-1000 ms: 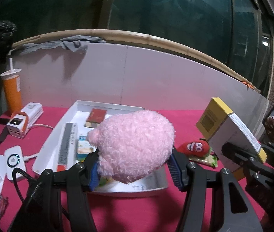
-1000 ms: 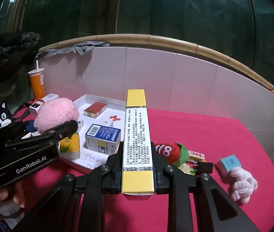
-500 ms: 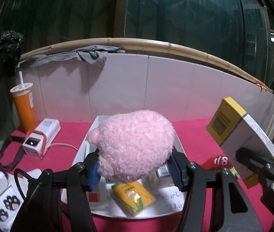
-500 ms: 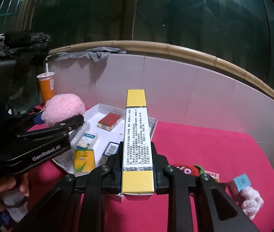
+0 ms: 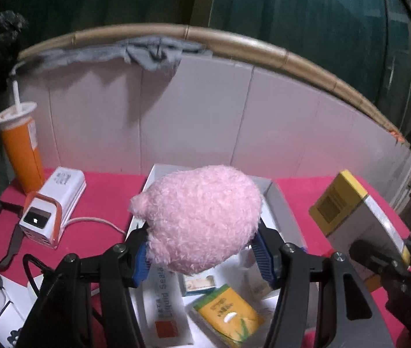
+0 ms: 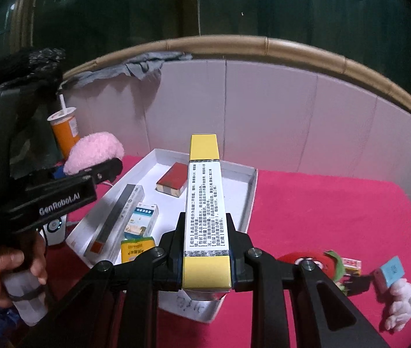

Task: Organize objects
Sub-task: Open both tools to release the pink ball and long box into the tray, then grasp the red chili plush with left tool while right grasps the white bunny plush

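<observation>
Left wrist view showed the left gripper (image 5: pixel 202 250) clamped on a round pink plush toy (image 5: pixel 199 220), its blue pads pressed into the fur on both sides. The toy hung above the near half of a white tray (image 5: pixel 281 200), which sat on a red cloth (image 5: pixel 104 191) and stretched away from the camera. Beneath the toy lay a yellow packet (image 5: pixel 228 317) and a long white box (image 5: pixel 165 298), already in the tray.

Right wrist view showed the right gripper (image 6: pixel 207 258) closed on a long yellow and white box (image 6: pixel 204 203), held by its narrow sides with its long axis pointing straight forward, away from the camera. The held box hovered over the tray's near right corner (image 6: pixel 249 200), running roughly along the tray's length. A red box (image 6: pixel 172 179) and a blue and white box (image 6: pixel 141 221) lay inside. A red plush toy (image 6: pixel 312 264) and a white plush toy (image 6: pixel 399 304) rested on the cloth to the right, well apart from the tray.

Both loads were over the tray, so lowering straight down seemed the likely next need; the left one was nearer the crowded end.
</observation>
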